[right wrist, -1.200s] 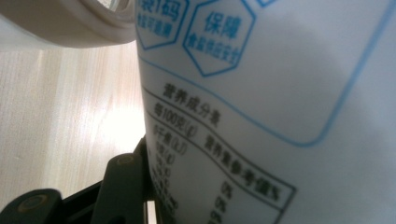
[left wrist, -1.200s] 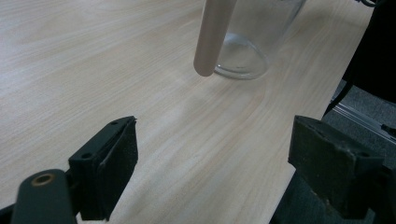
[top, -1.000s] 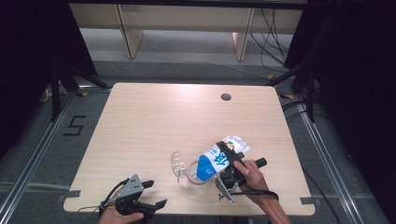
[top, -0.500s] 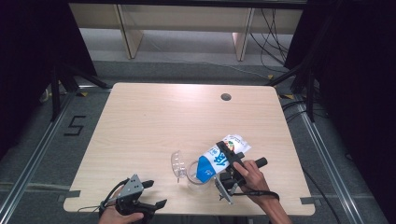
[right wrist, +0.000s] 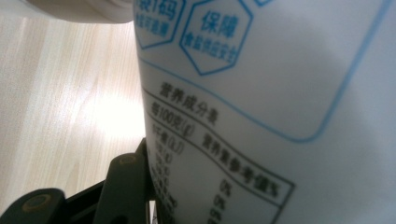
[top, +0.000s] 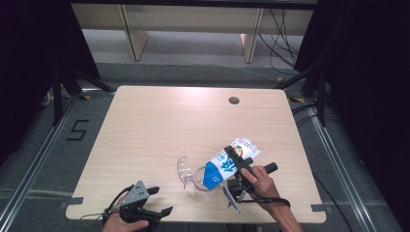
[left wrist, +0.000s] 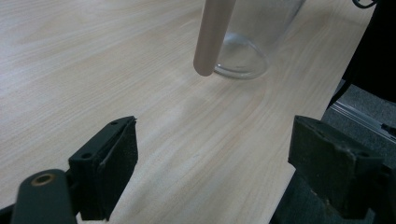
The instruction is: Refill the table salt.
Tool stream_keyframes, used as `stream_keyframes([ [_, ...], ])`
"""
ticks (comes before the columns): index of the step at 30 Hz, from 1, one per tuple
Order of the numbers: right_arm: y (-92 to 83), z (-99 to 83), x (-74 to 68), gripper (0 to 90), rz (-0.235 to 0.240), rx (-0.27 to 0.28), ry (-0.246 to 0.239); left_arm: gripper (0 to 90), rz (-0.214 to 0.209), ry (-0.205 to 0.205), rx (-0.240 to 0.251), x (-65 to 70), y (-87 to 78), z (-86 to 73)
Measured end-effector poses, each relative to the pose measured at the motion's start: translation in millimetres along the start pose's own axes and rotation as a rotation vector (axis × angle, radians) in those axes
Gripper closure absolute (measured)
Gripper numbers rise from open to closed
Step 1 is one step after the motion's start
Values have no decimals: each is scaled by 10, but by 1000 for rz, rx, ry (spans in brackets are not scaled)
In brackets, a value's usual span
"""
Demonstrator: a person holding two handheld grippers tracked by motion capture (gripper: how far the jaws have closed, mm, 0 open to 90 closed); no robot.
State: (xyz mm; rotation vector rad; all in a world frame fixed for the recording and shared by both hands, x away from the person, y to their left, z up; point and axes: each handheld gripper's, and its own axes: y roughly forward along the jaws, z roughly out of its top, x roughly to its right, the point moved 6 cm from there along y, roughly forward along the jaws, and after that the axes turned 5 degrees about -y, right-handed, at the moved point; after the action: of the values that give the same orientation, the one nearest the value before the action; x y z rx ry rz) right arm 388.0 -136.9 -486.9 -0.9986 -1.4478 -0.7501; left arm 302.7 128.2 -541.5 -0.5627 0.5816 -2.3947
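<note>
A white and blue printed pouch (top: 227,163) hangs tilted, its lower end over a clear glass jug (top: 197,180) near the table's front edge. My right gripper (top: 238,163) is shut on the pouch's middle. In the right gripper view the pouch (right wrist: 280,116) presses against the one black jaw that shows at the lower left. My left gripper (top: 155,200) rests at the front left edge, open and holding nothing. In the left gripper view its gripper (left wrist: 212,140) stands wide apart over bare wood, with the jug's base (left wrist: 243,53) ahead and a pale rod-like part (left wrist: 212,37) in front of it.
The light wooden table (top: 159,130) has a round cable hole (top: 234,100) at the back right. Black stands and cables lie on the floor around it, and a "5" is marked on the floor at the left (top: 77,130).
</note>
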Motion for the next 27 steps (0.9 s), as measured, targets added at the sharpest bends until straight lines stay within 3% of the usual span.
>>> stream_keyframes([
  [2, -13, -12, -26, 517, 15, -23, 12, 153, 1, -3, 1, 1, 1, 0],
  [5, -3, -5, -3, 519, 3, -12, -11, 153, 0, -7, 4, 2, 2, 2],
  [6, -2, 4, 38, 519, -14, 0, -45, 153, -1, -10, 8, 5, 4, 3],
  [7, 0, 0, 21, 519, 1, -1, -37, 153, 0, -8, 6, 2, 3, 2],
  [12, 1, -1, 42, 519, -15, 4, -42, 153, 2, -1, -1, -5, -1, -1],
  [13, -1, -9, 42, 519, -4, -2, -65, 153, 0, -2, 0, -2, -1, 0],
  [24, 3, 2, 32, 521, -14, 4, -60, 153, 1, 0, -1, -1, 1, -1],
  [25, 0, -7, 1, 521, -7, -7, -28, 153, 0, 2, -1, -2, 0, -1],
  [27, -4, -9, -7, 521, -2, -12, -21, 153, 1, -3, 0, 0, 1, -1],
])
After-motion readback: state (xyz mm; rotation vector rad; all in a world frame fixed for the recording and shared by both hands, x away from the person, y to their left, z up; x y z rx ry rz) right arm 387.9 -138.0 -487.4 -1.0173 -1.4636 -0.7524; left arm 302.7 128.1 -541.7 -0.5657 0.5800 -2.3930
